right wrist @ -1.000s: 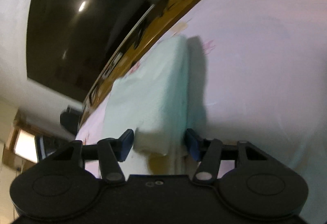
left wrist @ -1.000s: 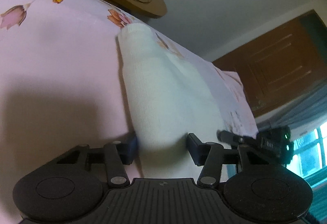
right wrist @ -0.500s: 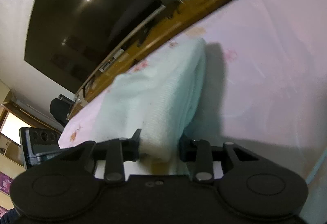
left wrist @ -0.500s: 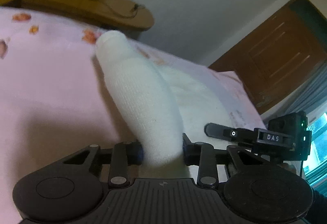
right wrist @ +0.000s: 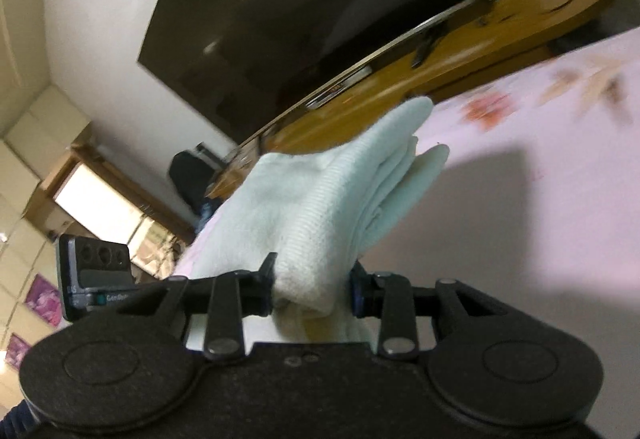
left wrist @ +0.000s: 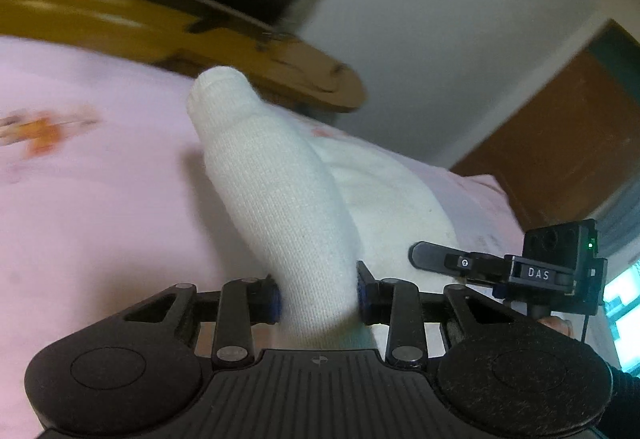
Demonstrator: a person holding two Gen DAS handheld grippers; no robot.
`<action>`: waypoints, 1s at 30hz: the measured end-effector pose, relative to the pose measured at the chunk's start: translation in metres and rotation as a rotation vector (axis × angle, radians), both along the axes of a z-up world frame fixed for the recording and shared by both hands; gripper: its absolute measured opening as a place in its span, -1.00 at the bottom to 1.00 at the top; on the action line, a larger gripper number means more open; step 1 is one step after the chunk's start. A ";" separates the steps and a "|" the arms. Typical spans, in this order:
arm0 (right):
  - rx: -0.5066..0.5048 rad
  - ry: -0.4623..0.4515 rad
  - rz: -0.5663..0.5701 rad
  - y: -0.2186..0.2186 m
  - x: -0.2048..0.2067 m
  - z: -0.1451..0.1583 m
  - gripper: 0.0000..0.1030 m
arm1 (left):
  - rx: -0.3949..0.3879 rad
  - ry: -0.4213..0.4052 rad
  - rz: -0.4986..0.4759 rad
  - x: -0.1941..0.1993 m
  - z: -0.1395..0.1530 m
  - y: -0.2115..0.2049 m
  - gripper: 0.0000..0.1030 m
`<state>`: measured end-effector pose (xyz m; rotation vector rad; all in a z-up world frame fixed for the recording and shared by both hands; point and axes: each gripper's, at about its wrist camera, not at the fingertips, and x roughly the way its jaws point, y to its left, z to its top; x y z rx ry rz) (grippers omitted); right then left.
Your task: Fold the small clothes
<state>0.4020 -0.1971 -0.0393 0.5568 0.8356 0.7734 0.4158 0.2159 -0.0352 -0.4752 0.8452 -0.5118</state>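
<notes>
In the left wrist view, the left gripper is clamped on a white knitted sock, whose rounded toe end stands up over the pink flowered bedsheet; the right gripper reaches in beside it. In the right wrist view, the right gripper pinches the sock's ribbed, bunched layers, lifted above the bedsheet, with a dark television and wooden shelf behind.
</notes>
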 end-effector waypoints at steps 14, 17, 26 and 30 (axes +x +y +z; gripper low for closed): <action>-0.053 0.181 0.073 0.057 -0.003 -0.054 0.15 | -0.074 0.131 0.162 -0.089 -0.077 0.082 0.07; 0.003 0.246 0.168 0.026 -0.023 -0.057 0.20 | -0.197 0.153 0.104 -0.110 -0.093 0.069 0.07; 0.256 0.468 0.202 0.017 -0.067 -0.073 -0.66 | -0.437 0.160 0.145 -0.129 -0.109 0.063 0.06; 0.064 0.438 0.173 -0.001 -0.080 -0.072 -0.61 | -0.139 0.170 0.236 -0.158 -0.086 0.061 0.07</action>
